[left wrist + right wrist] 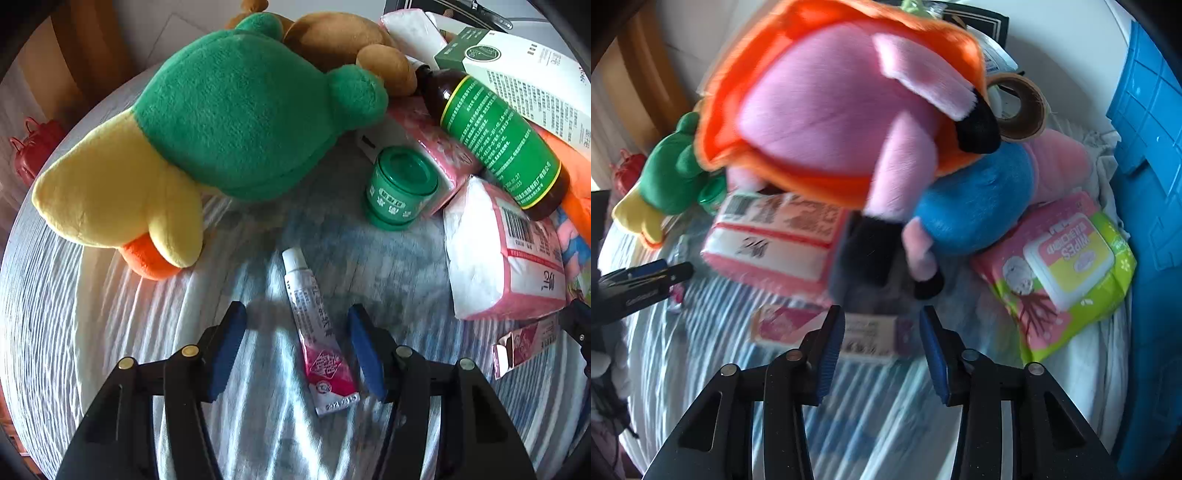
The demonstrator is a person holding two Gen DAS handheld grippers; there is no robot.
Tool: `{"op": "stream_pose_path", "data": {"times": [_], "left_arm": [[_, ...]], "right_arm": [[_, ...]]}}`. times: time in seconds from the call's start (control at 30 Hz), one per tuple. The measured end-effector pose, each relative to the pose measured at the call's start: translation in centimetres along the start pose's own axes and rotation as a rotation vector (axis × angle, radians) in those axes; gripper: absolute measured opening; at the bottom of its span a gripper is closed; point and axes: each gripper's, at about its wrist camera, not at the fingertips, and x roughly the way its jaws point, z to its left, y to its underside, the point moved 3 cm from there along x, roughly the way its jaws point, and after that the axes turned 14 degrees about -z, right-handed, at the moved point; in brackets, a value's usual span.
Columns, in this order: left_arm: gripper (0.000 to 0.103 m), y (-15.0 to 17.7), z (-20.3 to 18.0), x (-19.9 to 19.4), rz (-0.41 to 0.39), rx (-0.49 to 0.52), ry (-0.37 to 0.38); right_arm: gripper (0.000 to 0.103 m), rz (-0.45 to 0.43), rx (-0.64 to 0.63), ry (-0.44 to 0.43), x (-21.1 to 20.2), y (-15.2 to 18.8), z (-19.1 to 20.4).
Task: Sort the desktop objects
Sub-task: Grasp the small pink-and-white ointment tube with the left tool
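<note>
In the left wrist view my left gripper (297, 332) is open, its blue pads either side of a white and pink ointment tube (316, 332) lying on the striped cloth (110, 332). Beyond it stand a green jar (400, 186), a brown bottle with a green label (495, 140) and a green and yellow plush (207, 136). In the right wrist view my right gripper (882, 332) is open over a small pink and white box (827, 330). A pink and orange plush (842, 110) lies just beyond it.
Pink tissue packs (506, 251) and a white and green carton (528, 74) crowd the right side. A wipes pack (1067, 262), a blue plush (975, 206), a tape roll (1023, 107) and a blue bin (1152, 221) show in the right wrist view.
</note>
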Motion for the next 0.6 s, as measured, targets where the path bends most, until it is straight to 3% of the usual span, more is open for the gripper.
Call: {"op": "stream_pose_path", "data": {"times": [0.07,0.13,0.23,0.43,0.6], "left_arm": [[0.055,0.0,-0.2,-0.1,-0.003,0.002,0.002],[0.04,0.3,-0.4,-0.5,-0.009,0.013,0.014],[0.026,1.5,-1.0,-1.5,-0.004,0.035,0.042],[0.023,4.7,-1.5,-4.2,0.014,0.071,0.109],[0.016,6.0,-0.3,-5.5,0.038,0.026,0.139]], "right_arm": [[0.041,0.008,0.003,0.021,1.0,0.0,-0.7],[0.04,0.033,0.006,0.015,2.1,0.3,-0.9],[0.04,0.073,0.022,-0.033,1.4,0.8,-0.5],[0.042,0.196,-0.005,-0.163,-1.1,5.5,2.5],[0.042,0.155,0.012,-0.135,-2.7,5.7,1.6]]}}
